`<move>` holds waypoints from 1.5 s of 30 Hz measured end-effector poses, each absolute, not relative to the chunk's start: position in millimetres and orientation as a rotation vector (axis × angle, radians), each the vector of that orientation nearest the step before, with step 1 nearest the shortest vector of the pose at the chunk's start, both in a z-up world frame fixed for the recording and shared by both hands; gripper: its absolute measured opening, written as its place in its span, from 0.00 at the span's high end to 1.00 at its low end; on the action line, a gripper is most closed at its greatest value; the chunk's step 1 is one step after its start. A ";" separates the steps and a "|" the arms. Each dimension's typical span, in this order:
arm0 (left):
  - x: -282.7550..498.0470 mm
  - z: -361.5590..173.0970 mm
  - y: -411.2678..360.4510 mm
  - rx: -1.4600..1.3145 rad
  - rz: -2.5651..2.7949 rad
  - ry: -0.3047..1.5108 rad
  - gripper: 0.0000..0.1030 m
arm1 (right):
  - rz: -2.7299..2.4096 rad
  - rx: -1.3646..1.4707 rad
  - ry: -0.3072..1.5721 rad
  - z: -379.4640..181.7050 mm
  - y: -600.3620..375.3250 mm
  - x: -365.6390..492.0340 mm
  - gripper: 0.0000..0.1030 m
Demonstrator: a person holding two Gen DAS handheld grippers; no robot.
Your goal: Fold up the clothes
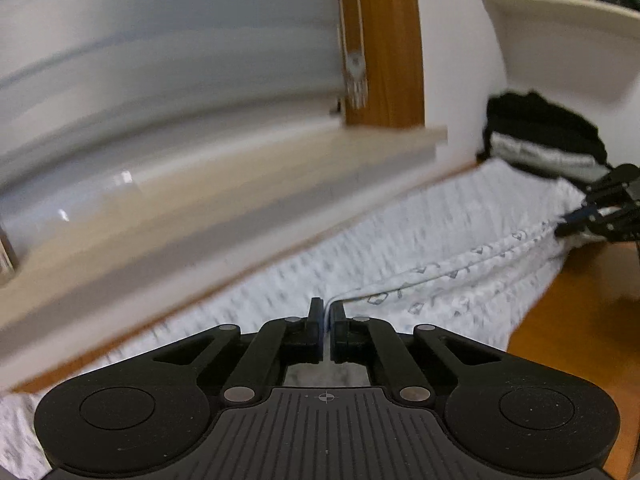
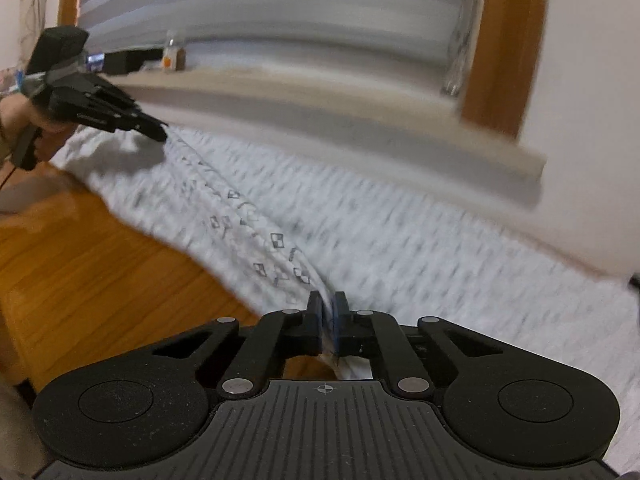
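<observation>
The left gripper [image 1: 327, 312] was black plastic, with two big round bumps, a ribbed grey plate in the middle with a small cross mark on it, and shiny silver pins where its thin arms joined. The right gripper [image 2: 327, 308] looked just the same, and both had little blue pads [image 2: 338, 318] on the inside of their short black fingers. From the right wrist view, the left gripper had grey tape around its boxy black top and a thin black cable hanging down.
</observation>
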State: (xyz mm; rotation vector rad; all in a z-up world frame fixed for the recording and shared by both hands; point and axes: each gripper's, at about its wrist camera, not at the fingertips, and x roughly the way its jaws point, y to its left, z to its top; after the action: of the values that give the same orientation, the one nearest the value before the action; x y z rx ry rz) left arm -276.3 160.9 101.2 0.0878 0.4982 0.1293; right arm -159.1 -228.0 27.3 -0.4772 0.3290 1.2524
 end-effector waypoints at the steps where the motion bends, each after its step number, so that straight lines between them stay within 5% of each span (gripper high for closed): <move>1: -275.7 106.9 160.2 0.100 0.156 0.467 0.98 | 1.240 -0.484 0.304 33.6 -224.6 -156.7 0.94; 7: -243.6 126.4 169.7 0.161 0.307 0.389 0.98 | 1.070 -0.643 0.025 68.6 -165.2 -144.3 0.94; 11: -220.1 109.1 190.8 0.113 0.367 0.492 0.86 | 0.919 -0.807 -0.086 57.3 -104.2 -127.9 0.93; 18: -271.4 80.3 226.0 0.074 0.437 0.624 0.64 | 1.065 -0.676 0.162 36.9 -83.2 -115.1 0.63; 32: -359.3 53.8 251.8 -0.010 0.491 0.763 0.64 | 1.366 -0.491 0.562 5.4 -72.2 -107.1 0.51; 45: -408.2 56.0 194.3 -0.129 0.341 0.700 0.64 | 1.341 -0.493 0.556 7.2 -174.8 -129.7 0.52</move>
State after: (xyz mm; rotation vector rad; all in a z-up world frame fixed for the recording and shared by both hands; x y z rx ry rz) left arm -408.2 194.3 56.0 -0.1295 0.7002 0.3406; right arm -129.7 -174.8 7.2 -0.4934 0.5564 1.3413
